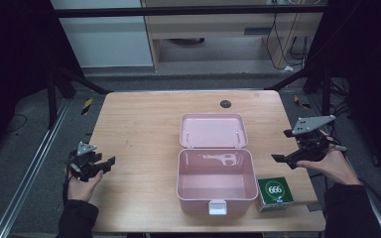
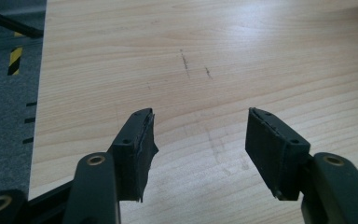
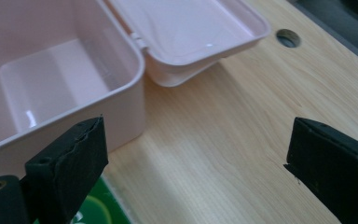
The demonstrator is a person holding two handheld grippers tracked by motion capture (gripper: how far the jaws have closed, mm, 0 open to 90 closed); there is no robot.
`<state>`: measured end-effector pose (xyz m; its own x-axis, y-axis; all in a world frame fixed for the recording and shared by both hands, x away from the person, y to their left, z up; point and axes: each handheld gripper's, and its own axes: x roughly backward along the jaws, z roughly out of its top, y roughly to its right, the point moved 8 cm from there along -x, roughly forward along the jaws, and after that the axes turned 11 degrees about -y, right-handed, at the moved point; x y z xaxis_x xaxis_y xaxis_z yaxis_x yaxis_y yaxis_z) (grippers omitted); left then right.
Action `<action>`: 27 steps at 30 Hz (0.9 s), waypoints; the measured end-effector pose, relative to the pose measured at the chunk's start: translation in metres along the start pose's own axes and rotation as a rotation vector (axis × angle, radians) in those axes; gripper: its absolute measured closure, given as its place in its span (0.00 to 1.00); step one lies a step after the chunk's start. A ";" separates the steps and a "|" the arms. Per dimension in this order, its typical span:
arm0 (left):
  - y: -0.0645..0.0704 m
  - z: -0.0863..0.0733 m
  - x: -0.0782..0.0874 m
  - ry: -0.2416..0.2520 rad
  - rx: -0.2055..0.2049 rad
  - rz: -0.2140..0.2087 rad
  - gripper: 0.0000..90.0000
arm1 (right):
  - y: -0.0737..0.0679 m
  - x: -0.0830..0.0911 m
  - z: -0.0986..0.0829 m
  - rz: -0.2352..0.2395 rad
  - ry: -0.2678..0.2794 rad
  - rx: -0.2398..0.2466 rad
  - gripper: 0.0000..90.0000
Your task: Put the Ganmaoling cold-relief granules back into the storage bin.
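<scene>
The right gripper (image 1: 284, 159) hangs just off the right side of the pink box (image 1: 217, 186), jaws spread wide with nothing between them. In its own view the gap frames bare table (image 3: 223, 140), with the box wall at the left jaw and a sliver of the green carton (image 3: 98, 210) under it. That carton (image 1: 275, 194) is the nearest loose thing — it stands on the table just in front of this gripper, toward the person, touching or almost touching the box's right front corner. So the right hand is by far the closer one; a reach would go back and down, and the carton looks roughly square on top, with no clear long side to line up on.

The left gripper (image 1: 101, 165) sits well apart at the table's left edge, also wide open and empty, over plain wood (image 2: 196, 70).

The box stands open, lid (image 1: 213, 130) laid back flat. Something pale lies inside near the hinge — a small tool perhaps, too faint to name.
</scene>
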<state>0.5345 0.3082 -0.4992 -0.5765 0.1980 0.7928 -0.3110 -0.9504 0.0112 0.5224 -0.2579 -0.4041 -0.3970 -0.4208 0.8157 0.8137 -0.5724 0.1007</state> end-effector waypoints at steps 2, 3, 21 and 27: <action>0.001 -0.001 -0.002 -0.012 -0.007 -0.003 0.46 | -0.005 0.002 0.002 0.014 -0.009 0.034 0.07; 0.002 -0.002 -0.003 -0.015 -0.011 -0.005 0.46 | -0.010 0.004 0.003 0.034 -0.017 0.063 0.07; 0.011 -0.008 -0.014 -0.065 -0.080 0.000 0.45 | -0.052 0.011 -0.009 0.122 -0.213 0.344 0.09; 0.012 -0.009 -0.014 -0.072 -0.081 -0.005 0.45 | -0.059 0.005 -0.016 0.127 -0.268 0.387 0.09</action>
<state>0.5325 0.2959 -0.5157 -0.5197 0.1819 0.8347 -0.3753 -0.9264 -0.0318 0.4653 -0.2378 -0.4152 -0.2024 -0.2454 0.9481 0.9670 -0.2031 0.1539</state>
